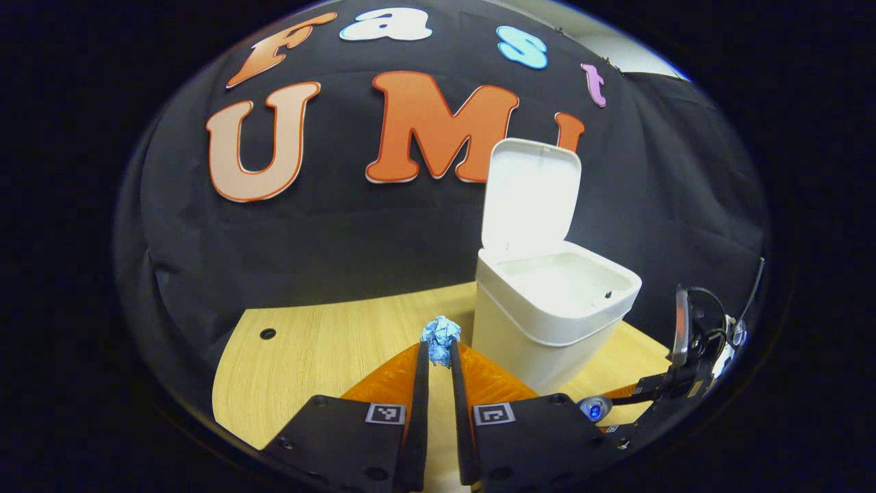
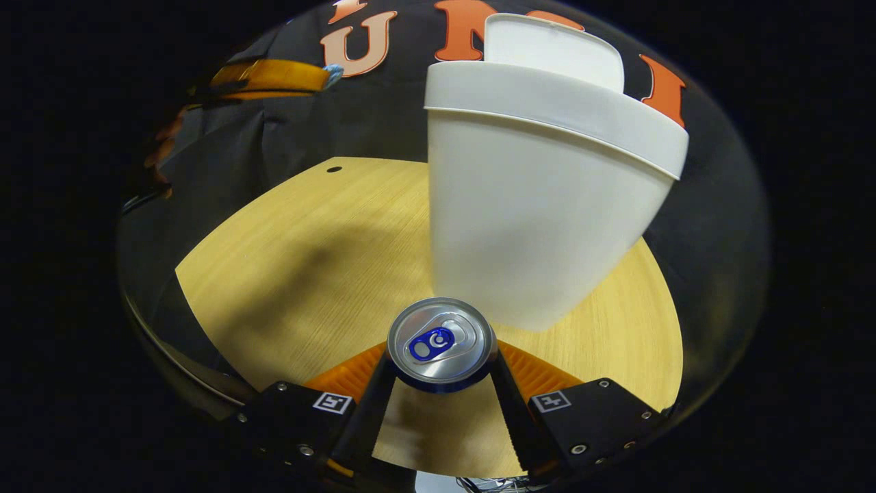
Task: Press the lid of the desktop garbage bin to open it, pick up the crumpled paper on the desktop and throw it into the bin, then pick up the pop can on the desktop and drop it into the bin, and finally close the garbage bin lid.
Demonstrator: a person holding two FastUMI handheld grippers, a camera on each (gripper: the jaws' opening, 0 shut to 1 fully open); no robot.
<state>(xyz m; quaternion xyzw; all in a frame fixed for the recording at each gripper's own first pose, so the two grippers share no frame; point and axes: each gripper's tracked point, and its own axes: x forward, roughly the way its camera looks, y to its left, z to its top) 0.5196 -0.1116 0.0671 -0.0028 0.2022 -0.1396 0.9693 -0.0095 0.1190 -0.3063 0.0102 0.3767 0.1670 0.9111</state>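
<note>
Between right tongs (image 2: 441, 366), upright pop can (image 2: 441, 342) gripped; left tongs (image 1: 439, 356) pinch crumpled paper (image 1: 441, 335).

Each claw, the left claw (image 1: 439, 356) and the right claw (image 2: 441, 373), has two long narrow fingers on ribbed panels, mounted on dark blocky housings with screws and a small square black-and-white marker tag on each side, with thin dark cables looping off the right claw's body.

Right tool (image 2: 441, 373) grips pop can (image 2: 441, 342) beside bin (image 2: 540, 205).
</note>
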